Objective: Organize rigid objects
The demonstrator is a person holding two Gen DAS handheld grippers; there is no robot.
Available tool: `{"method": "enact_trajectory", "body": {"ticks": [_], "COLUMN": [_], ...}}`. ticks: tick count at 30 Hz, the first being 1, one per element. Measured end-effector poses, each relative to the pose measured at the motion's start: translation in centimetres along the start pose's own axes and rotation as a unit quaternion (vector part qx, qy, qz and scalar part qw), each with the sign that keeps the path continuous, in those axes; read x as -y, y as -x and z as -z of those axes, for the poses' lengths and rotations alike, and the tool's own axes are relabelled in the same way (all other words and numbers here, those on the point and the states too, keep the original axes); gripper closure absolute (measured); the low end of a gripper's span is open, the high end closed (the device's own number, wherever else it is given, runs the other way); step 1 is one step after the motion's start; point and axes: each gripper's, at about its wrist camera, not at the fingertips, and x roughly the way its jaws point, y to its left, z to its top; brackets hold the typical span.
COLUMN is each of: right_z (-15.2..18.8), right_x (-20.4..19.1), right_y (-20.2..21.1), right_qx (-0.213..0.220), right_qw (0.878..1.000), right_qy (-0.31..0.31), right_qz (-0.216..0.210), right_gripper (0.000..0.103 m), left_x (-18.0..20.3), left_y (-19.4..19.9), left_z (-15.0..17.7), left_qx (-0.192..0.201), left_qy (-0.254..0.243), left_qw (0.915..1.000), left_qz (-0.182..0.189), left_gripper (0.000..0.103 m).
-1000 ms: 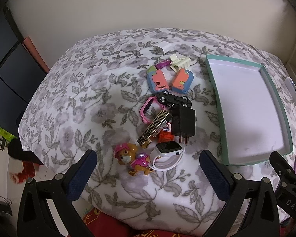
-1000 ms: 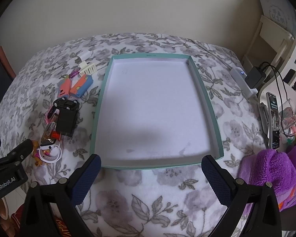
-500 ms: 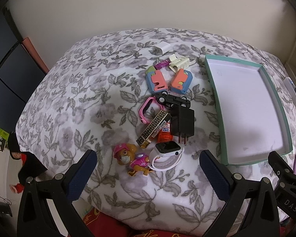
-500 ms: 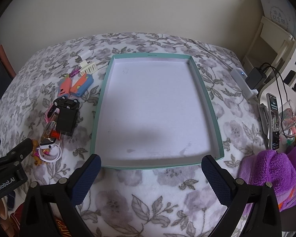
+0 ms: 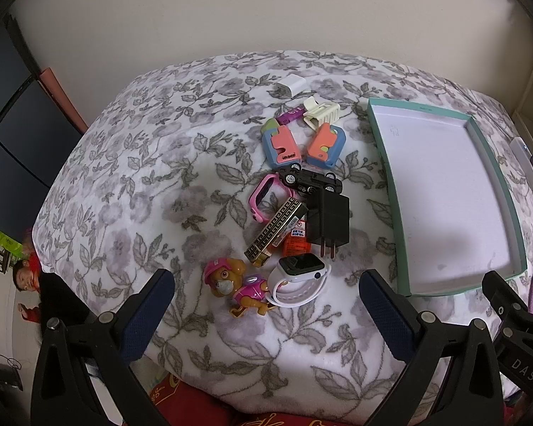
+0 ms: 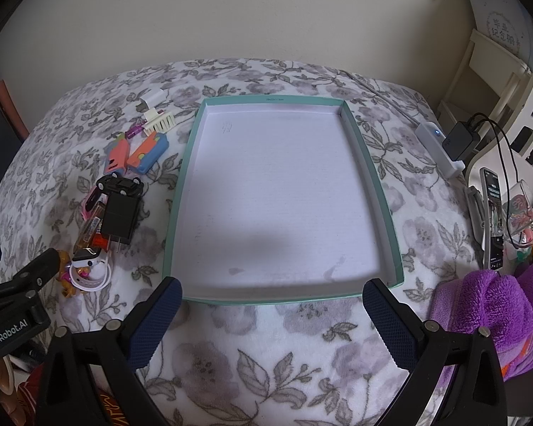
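A pile of small objects lies on the floral blanket: a toy dog (image 5: 236,289), a white smartwatch (image 5: 299,277), a black charger (image 5: 328,222), a harmonica (image 5: 276,232), a black toy car (image 5: 311,181), a pink watch (image 5: 264,198), two coral-and-blue cases (image 5: 284,147) and a cream hair clip (image 5: 319,113). An empty teal-rimmed tray (image 6: 385,209) sits to their right. My left gripper (image 5: 266,305) hovers open just in front of the toy dog. My right gripper (image 6: 272,305) hangs open at the tray's near edge, holding nothing.
A white plug (image 5: 289,87) lies at the back of the blanket. A purple towel (image 6: 494,305), a phone (image 6: 492,209), a power strip (image 6: 440,149) and a white rack (image 6: 497,67) crowd the right side. A wall stands behind. A person (image 5: 28,280) is at the far left.
Both grippers stay open and almost still. The left view has shifted slightly, and the person at the far left has moved.
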Motion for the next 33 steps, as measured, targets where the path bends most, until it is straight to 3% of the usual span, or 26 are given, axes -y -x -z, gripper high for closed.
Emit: {"method": "enact_trajectory", "body": {"ticks": [15,33], "right_z": [-0.6,-1.9], "right_x": [-1.0,-2.1], "right_y": [0.7,1.4], "right_qx": [0.027,0.054], "right_qw": [0.999,0.996], "right_qy": [0.008,0.018], "right_qz": [-0.026,-0.062], "right_gripper": [0.000,0.000], "left_x": [0.2,-2.2], "left_y": [0.0,-0.4], "left_z": [0.1,-0.1], "left_qx": [0.002,-0.005], "left_qy": [-0.001,0.030], "left_qw": [0.9999,0.9961], "left_qz": [0.013,0.083], "left_gripper": [0.000,0.000]}}
